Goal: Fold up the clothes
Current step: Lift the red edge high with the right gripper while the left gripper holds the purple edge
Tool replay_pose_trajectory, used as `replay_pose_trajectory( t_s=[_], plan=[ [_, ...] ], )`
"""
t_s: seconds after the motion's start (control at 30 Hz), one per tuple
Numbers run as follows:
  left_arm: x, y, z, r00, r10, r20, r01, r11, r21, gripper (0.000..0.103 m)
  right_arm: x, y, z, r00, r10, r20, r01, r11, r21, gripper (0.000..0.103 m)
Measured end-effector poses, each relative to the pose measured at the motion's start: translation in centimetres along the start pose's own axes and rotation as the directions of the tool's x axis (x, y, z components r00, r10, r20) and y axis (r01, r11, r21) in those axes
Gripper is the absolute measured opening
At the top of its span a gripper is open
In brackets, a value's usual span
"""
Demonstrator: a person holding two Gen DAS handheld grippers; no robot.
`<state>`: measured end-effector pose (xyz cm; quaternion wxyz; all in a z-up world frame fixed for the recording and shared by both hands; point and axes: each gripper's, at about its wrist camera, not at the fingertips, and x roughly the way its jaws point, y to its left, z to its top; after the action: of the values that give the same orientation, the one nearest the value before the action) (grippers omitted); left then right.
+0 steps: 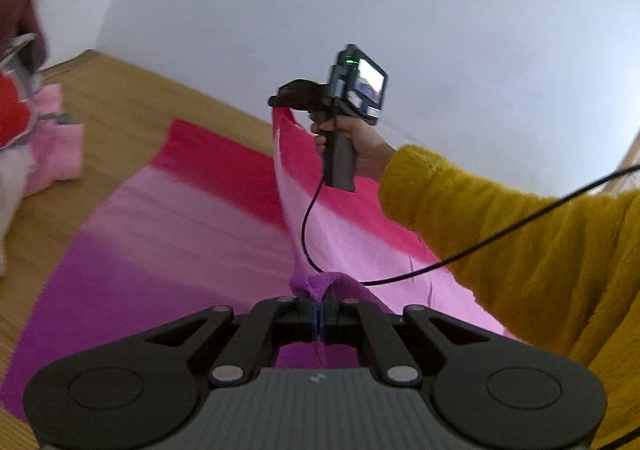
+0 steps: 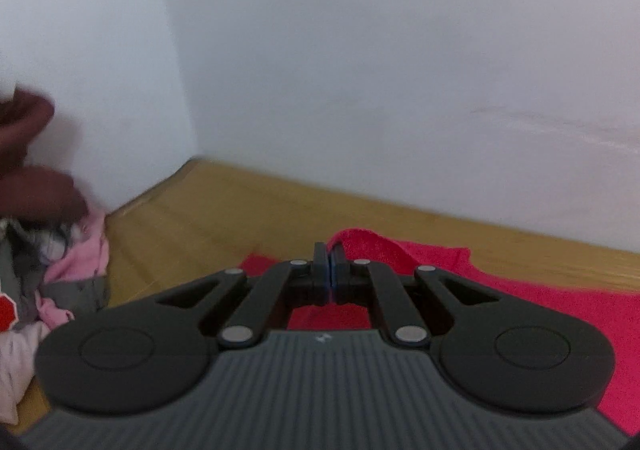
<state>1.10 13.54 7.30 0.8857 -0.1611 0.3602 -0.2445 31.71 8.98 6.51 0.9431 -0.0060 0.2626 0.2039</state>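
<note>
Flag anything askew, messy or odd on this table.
The unfolded clothes pile slumps in a heap at the table's far left corner. The pink-to-purple towel lies partly lifted: the left tool pinches its purple corner, the right tool its red corner.

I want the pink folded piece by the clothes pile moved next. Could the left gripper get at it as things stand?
Probably not yet. The left gripper is shut on the towel's purple corner, as the right gripper is on the red one. The pink folded piece itself lies uncovered.

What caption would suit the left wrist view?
Both grippers' fingers pinch corners of a pink-to-purple towel, lifting one edge over the wooden surface.
</note>
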Motion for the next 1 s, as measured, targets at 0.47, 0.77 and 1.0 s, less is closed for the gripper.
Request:
replay_pose_trajectory(
  t_s=[0.47, 0.77, 1.0],
  plan=[
    [-2.5, 11.4, -0.1, 0.978, 0.209, -0.021, -0.209, 0.968, -0.14, 0.002, 14.1, 12.6, -3.6, 0.995, 0.041, -0.088, -0.056, 0.981, -0.183, 0.005],
    [-3.0, 14.1, -0.5, 0.96, 0.271, -0.078, -0.28, 0.945, -0.17, 0.002, 17.5, 15.0, -4.4, 0.997, 0.028, -0.068, -0.041, 0.979, -0.201, 0.005],
    [-2.2, 14.8, -1.8, 0.907, 0.368, -0.204, -0.398, 0.908, -0.133, 0.027, 17.3, 15.7, -4.3, 0.991, -0.002, -0.133, -0.031, 0.969, -0.246, 0.02]
  ],
)
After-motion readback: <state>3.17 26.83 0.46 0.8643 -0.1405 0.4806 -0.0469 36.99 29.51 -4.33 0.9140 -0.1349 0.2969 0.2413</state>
